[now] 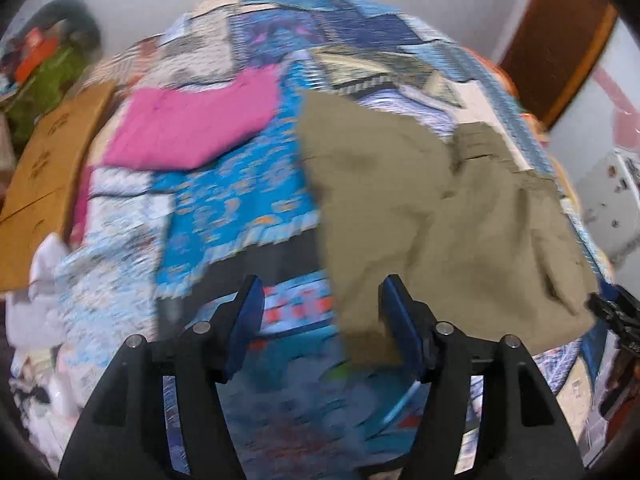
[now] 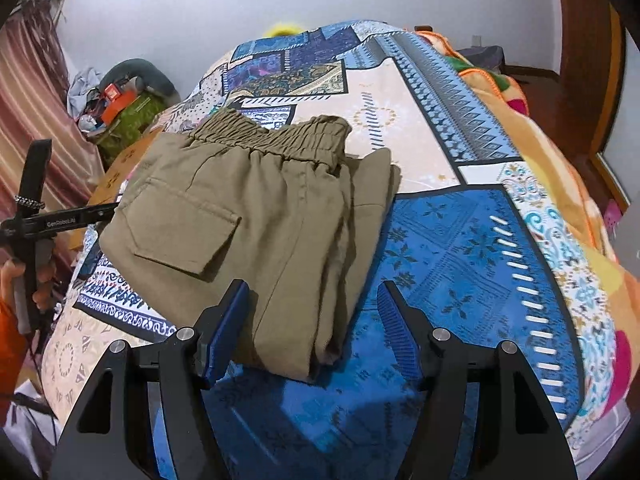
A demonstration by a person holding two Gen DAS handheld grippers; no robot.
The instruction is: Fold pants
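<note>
The olive pants (image 2: 256, 216) lie folded on the bed (image 2: 460, 240), on a blue patterned bedcover, with the elastic waistband at the far side and a back pocket on top. The right gripper (image 2: 314, 324) has its jaws apart over the near edge of the pants and holds nothing. The left gripper (image 1: 322, 320) also has its jaws apart, empty, beside the pants. The left wrist view is blurred, so a pink cloth (image 1: 192, 128) and a cardboard box (image 1: 52, 176) there are hard to make out.
</note>
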